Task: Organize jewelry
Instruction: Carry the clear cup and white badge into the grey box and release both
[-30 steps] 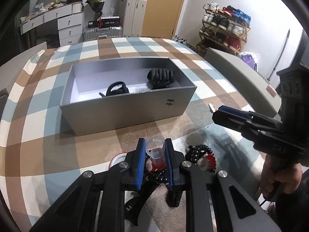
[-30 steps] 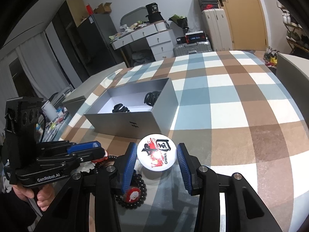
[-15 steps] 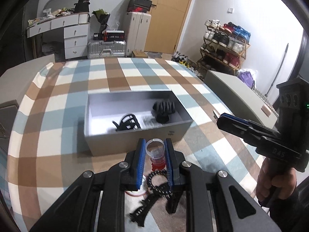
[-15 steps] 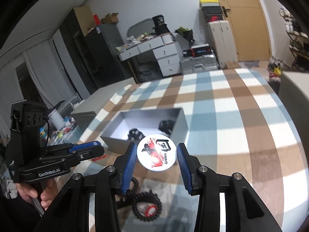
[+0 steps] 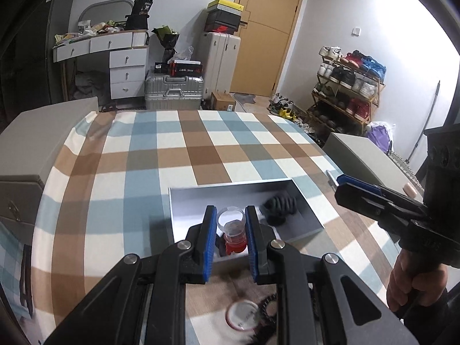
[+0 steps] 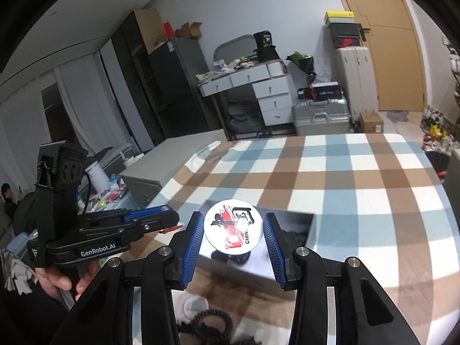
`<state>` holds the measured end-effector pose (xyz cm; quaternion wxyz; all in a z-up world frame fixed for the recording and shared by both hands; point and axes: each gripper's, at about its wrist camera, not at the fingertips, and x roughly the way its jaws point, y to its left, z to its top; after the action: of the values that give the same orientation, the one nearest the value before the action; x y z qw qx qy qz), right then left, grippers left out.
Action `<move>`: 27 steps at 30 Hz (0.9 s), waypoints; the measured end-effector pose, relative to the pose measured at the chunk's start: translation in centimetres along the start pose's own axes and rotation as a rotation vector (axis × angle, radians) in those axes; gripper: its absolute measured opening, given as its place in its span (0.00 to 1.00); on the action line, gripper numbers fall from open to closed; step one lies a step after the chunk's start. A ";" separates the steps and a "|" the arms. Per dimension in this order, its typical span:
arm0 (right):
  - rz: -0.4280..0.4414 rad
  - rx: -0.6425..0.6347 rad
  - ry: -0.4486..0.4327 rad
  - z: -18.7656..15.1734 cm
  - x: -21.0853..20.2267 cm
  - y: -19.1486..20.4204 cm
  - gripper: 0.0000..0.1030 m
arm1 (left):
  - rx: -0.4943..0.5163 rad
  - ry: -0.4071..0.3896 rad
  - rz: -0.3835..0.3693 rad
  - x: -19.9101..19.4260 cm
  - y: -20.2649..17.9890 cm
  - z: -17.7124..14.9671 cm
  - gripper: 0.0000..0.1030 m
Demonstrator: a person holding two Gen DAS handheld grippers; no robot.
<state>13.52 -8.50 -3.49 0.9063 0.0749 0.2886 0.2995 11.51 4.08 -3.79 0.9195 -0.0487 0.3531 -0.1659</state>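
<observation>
My left gripper [image 5: 230, 230] is shut on a small clear jar with red contents [image 5: 233, 234] and holds it raised over the near edge of the open grey box [image 5: 304, 215]. A black bracelet bundle [image 5: 280, 205] lies inside the box. My right gripper [image 6: 234, 237] is shut on a round white badge with red and black print [image 6: 233, 229], held above the same box [image 6: 309, 227]. On the cloth below lie a black beaded bracelet [image 6: 211, 322] and a round badge [image 5: 243, 314].
The checked tablecloth [image 5: 184, 149] covers the table. The right gripper shows in the left wrist view [image 5: 382, 204], the left one in the right wrist view [image 6: 120, 230]. Grey cabinets flank the table; drawers, suitcases and a shoe rack stand behind.
Both grippers have risen and moved forward with their loads, from beside the bracelets on the cloth to above the grey box. The box now appears smaller and lower.
</observation>
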 end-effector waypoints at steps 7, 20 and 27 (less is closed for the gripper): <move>0.022 0.003 0.032 1.0 3.2 -0.5 0.40 | -0.019 0.036 -0.009 2.1 1.3 0.6 0.14; 0.034 0.039 0.126 0.3 7.7 -2.2 0.40 | -0.022 0.094 -0.045 4.8 1.6 0.9 0.14; 0.033 0.046 0.136 0.0 8.3 -2.6 0.40 | -0.018 0.106 -0.052 5.4 1.6 1.0 0.14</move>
<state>20.23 -5.74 -8.21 0.8775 0.0799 0.3553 0.3121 16.37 3.79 -6.76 0.8942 -0.0573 0.4016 -0.1891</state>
